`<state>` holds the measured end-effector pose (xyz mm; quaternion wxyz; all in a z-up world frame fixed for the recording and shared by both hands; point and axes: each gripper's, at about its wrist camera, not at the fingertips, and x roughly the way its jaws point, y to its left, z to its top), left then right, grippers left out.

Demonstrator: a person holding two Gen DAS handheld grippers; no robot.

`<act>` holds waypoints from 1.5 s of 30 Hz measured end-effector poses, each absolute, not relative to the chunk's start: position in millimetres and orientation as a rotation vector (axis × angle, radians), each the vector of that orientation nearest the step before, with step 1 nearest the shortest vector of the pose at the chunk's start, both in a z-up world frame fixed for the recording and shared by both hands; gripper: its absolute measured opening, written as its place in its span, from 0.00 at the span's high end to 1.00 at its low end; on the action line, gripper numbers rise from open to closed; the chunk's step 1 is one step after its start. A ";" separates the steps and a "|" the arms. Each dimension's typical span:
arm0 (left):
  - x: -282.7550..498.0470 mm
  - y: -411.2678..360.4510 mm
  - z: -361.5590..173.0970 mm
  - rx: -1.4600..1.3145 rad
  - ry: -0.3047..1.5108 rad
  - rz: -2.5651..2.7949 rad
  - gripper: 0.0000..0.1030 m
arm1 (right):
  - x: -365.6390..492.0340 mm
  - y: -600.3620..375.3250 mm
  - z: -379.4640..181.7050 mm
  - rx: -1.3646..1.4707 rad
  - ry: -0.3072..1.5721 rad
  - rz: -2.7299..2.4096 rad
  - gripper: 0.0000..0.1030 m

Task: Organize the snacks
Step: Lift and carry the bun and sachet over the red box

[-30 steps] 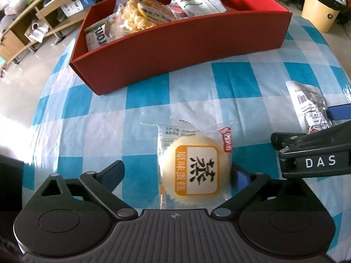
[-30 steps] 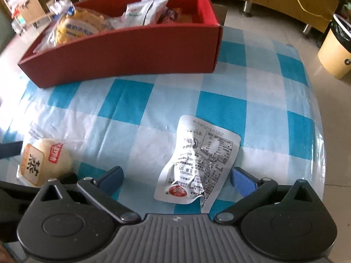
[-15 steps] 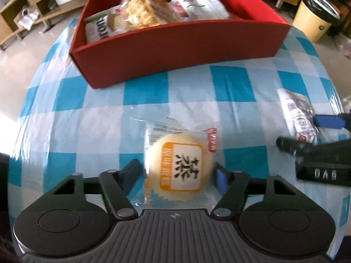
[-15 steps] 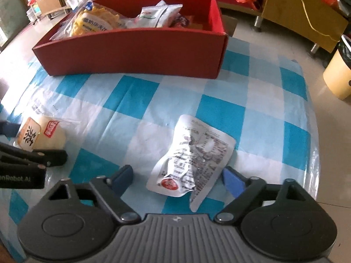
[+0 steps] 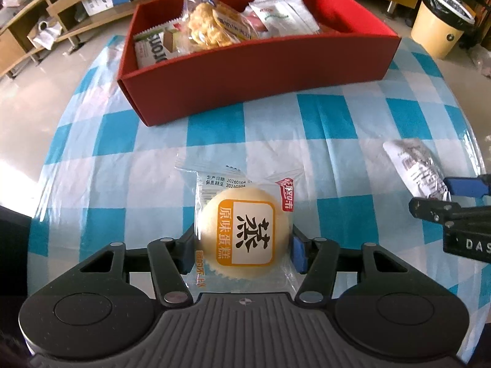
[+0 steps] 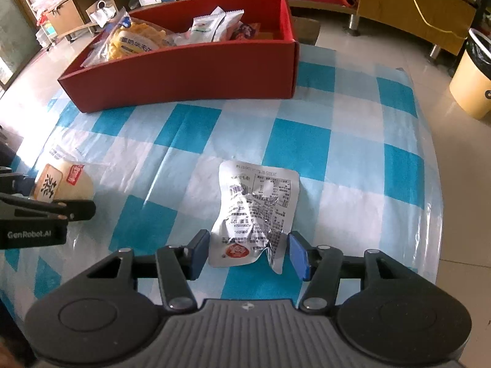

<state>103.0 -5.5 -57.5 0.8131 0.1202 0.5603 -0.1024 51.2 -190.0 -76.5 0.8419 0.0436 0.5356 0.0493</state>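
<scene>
The counter [image 5: 147, 141], covered in a blue-and-white checked cloth, is bounded by a curved edge on the left in the left wrist view and by a rounded right edge in the right wrist view, with tiled floor beyond both. A red box [image 5: 264, 70] of packaged snacks is set at the far side; a broad strip of bare cloth is left between it and both tongs.

The left tongs [image 5: 244, 253] are seen clenched on a wrapped steamed cake [image 5: 245, 236] — both blue pads are pressed against the sides of its clear wrapper, and the cake is held low over the cloth, near the counter's near side. Whether it is touching the cloth cannot be told.

The right tongs [image 6: 248, 254] are spread apart around the near end of a crumpled silver packet [image 6: 257, 208], which is lying flat on the cloth, printed side up. The left pad is just beside the packet; the right pad seems to brush its crumpled corner — no squeeze is visible.
</scene>
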 end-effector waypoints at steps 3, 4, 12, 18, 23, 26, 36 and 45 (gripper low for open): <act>103.3 -3.9 -55.7 0.243 1.200 -0.211 0.37 | 45.0 -187.1 -68.6 0.098 1.117 0.116 0.49; 103.2 -3.7 -55.4 0.240 1.202 -0.211 0.37 | 43.1 -185.8 -66.5 0.101 1.114 0.122 0.49; 99.5 -4.6 -46.7 0.225 1.187 -0.219 0.37 | 32.8 -179.8 -46.7 0.143 1.060 0.155 0.49; 101.1 -5.0 -35.7 0.204 1.162 -0.220 0.37 | 38.1 -180.7 -34.4 0.168 1.017 0.166 0.49; 105.7 -6.2 -29.6 0.190 1.150 -0.222 0.37 | 44.1 -179.3 -26.3 0.187 0.992 0.179 0.49; 109.3 -5.8 -23.8 0.173 1.138 -0.223 0.37 | 47.2 -177.3 -23.0 0.190 0.982 0.187 0.49; 120.8 -3.5 -9.9 0.131 1.108 -0.214 0.37 | 62.0 -174.2 -9.5 0.188 0.935 0.191 0.49; 125.6 -1.8 -6.4 0.124 1.094 -0.198 0.37 | 72.3 -166.0 -1.1 0.154 0.902 0.194 0.49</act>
